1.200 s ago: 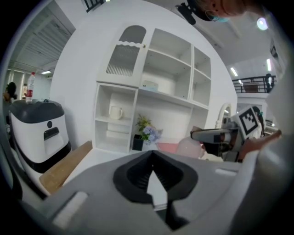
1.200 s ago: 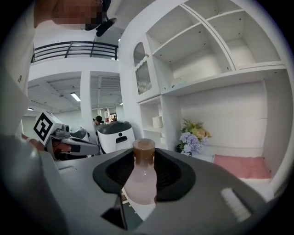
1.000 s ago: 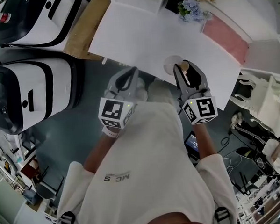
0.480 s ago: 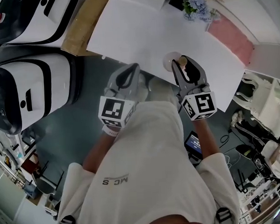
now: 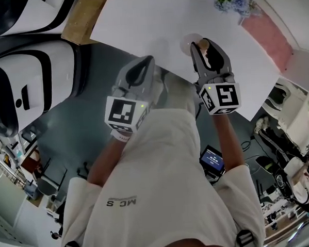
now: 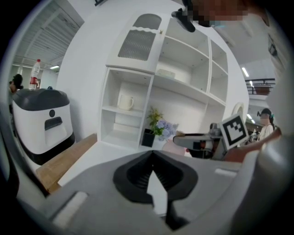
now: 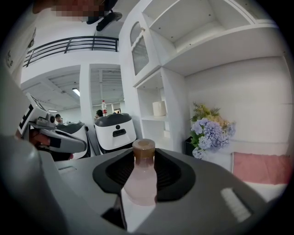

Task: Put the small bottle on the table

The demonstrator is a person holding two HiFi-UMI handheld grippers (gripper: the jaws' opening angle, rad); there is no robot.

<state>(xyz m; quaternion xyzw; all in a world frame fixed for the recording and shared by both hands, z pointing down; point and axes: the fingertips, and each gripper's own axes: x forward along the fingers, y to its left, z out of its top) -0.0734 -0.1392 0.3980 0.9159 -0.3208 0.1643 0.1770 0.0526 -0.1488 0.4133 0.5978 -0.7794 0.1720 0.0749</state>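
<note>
– Pink-tinted plastic with a brown cap: that's the small bottle (image 7: 143, 181), and it's standing upright between the jaws of the right gripper (image 5: 206, 49). Pads pressed on both sides of the body, a proper grip.

– So it's picked up. Is it down yet?

– Not that I can call. From the head view the right gripper is over the white counter (image 5: 149, 22), just inside the counter's near edge, so the carry looks about done. Whether the base is touching the counter or hanging just above it, I can't tell (the jaws cover the bottom of the bottle from both angles).

– And the other hand?

– Left gripper (image 5: 140, 70) is out of the play. Jaws closed on each other, nothing between them, and it sits just off the counter's near edge, over the grey floor rather than over the counter.

– What's left, then?

– By my reckoning, the last stretch: bring the bottle down until it stands on the counter, let the jaws part, and pull the gripper back without knocking it. There's bare counter all around that spot, so nothing is crowding the landing.
</note>
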